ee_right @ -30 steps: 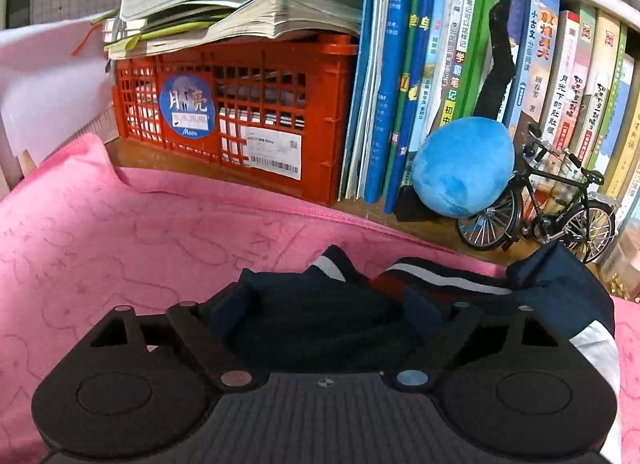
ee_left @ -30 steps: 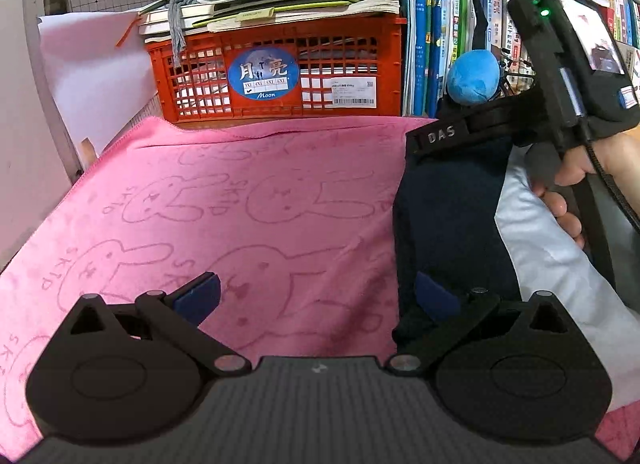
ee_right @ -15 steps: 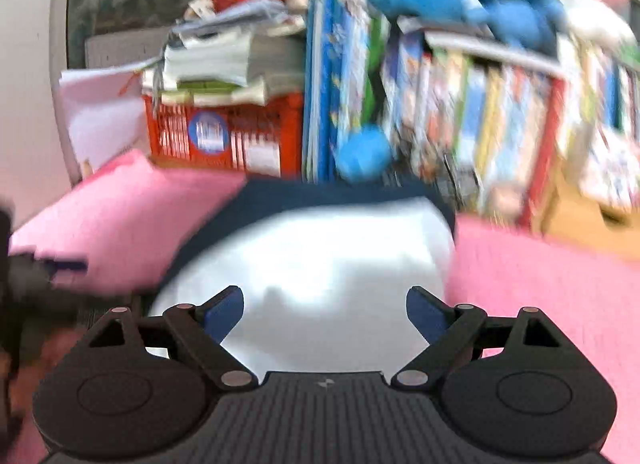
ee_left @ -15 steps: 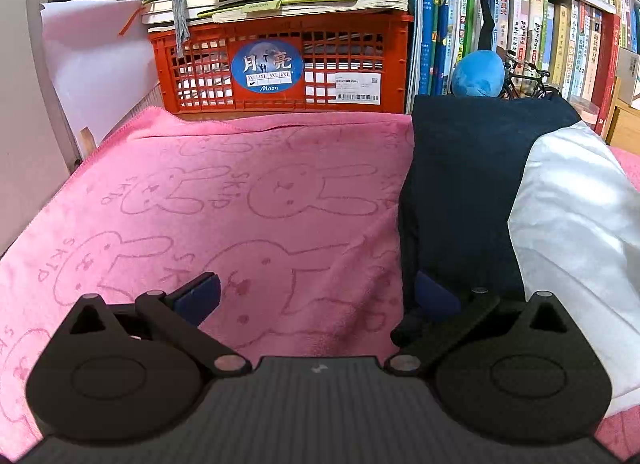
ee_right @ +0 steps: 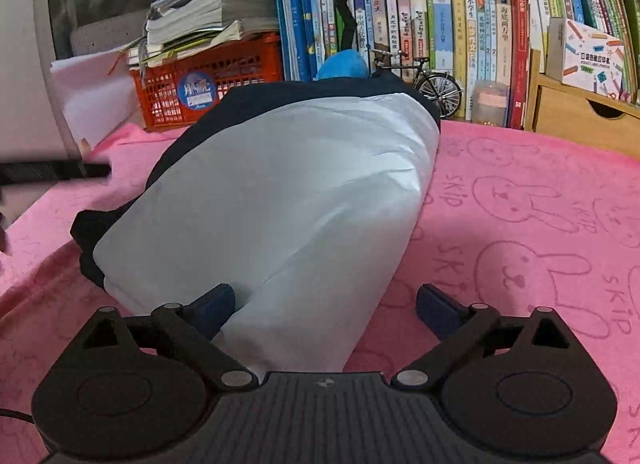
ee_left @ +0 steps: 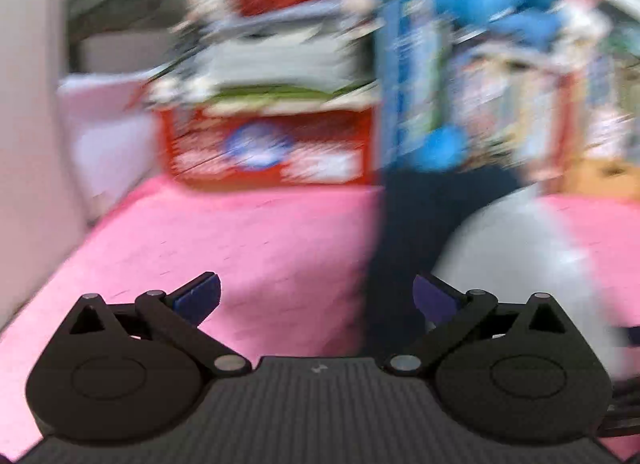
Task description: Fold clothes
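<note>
Right gripper (ee_right: pixel 325 306): jaws gaping apart, hovering level over the folded garment's (ee_right: pixel 272 199) near end. Left gripper (ee_left: pixel 316 298): jaws gaping, garment lying ahead-right; view blurred.

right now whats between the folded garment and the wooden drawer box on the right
Only bare pink towel, printed with rabbits, lies between the folded garment and the wooden drawer box, in the right wrist view.

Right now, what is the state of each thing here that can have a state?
Left gripper: open, holding nothing; view blurred.
Right gripper: open, astride the garment's near end.
Navy and white garment: folded, lying on the towel.
Pink towel: spread flat.
Red crate: upright, papers stacked on it.
</note>
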`<state>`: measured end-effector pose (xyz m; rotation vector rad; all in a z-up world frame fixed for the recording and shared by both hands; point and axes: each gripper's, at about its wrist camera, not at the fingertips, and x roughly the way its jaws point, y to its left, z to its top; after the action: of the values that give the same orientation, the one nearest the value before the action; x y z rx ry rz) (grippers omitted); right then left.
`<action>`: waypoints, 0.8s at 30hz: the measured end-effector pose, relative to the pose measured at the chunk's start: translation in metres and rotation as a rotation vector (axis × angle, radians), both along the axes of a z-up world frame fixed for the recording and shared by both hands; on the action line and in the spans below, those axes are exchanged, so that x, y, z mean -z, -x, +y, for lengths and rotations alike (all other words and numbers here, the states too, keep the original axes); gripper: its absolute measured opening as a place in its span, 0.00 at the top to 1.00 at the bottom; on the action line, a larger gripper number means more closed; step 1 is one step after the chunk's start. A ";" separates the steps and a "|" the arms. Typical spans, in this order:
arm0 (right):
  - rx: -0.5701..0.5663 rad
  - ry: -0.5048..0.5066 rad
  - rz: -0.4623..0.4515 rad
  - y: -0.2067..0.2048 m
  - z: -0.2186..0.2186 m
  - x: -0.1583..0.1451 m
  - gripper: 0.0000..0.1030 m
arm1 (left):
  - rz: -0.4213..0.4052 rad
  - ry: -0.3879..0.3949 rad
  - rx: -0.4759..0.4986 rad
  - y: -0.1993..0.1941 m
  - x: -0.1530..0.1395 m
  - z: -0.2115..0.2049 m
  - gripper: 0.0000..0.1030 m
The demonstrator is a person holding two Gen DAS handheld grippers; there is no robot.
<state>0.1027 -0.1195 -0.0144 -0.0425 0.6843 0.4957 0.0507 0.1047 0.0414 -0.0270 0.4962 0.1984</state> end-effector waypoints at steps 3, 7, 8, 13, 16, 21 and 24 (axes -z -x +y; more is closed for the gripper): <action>-0.017 -0.095 0.013 0.001 -0.017 -0.002 0.06 | 0.021 -0.050 0.083 -0.007 0.008 -0.034 0.00; 0.068 -0.367 0.073 -0.008 -0.072 -0.001 0.09 | 0.107 -0.129 0.123 -0.024 0.046 -0.063 0.00; 0.106 -0.426 0.099 -0.016 -0.084 -0.001 0.16 | 0.111 -0.141 0.126 -0.025 0.052 -0.066 0.00; 0.189 -0.514 0.186 -0.074 -0.092 0.002 0.61 | 0.116 -0.145 0.129 -0.026 0.057 -0.067 0.00; 0.208 -0.449 0.201 -0.110 -0.072 0.004 0.70 | 0.129 -0.130 0.136 -0.027 0.058 -0.064 0.00; 0.241 -0.340 0.224 -0.171 -0.040 0.007 0.65 | 0.145 -0.093 0.156 -0.027 0.059 -0.060 0.00; 0.265 -0.299 0.202 -0.198 -0.032 0.006 0.63 | 0.146 -0.081 0.162 -0.027 0.059 -0.059 0.00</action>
<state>0.3002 -0.1512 -0.0200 0.3793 0.7930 0.3451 0.0778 0.0460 -0.0181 0.1077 0.6328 0.0618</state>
